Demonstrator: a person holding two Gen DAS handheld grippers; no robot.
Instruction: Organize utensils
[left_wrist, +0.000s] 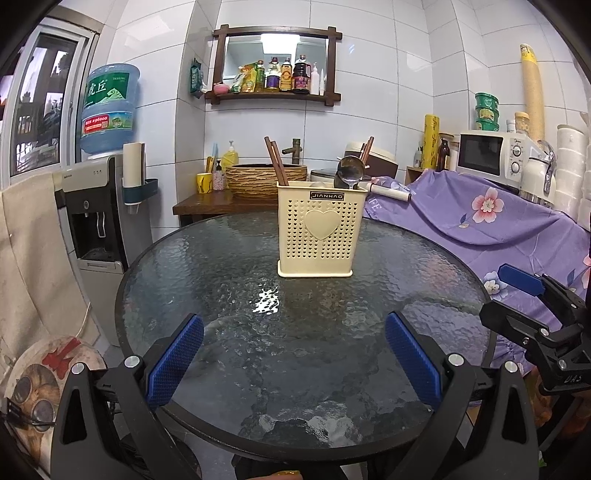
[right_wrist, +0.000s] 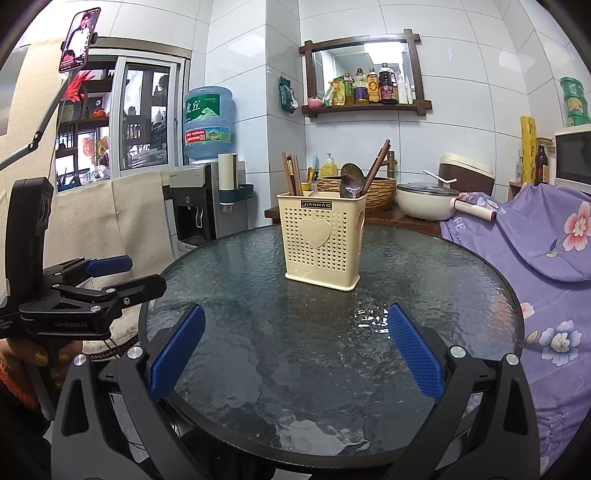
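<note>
Ahead of your left gripper and right gripper, both wide open and empty, the cream holder on the tabletop contains chopsticks and metal spoons.

Round glass table, textured top w/ glare patch. Water dispenser at left, blue jug on top. Wall shelf w/ bottles. Microwave at right, purple floral cloth draped beside the table. Woven basin behind.
</note>
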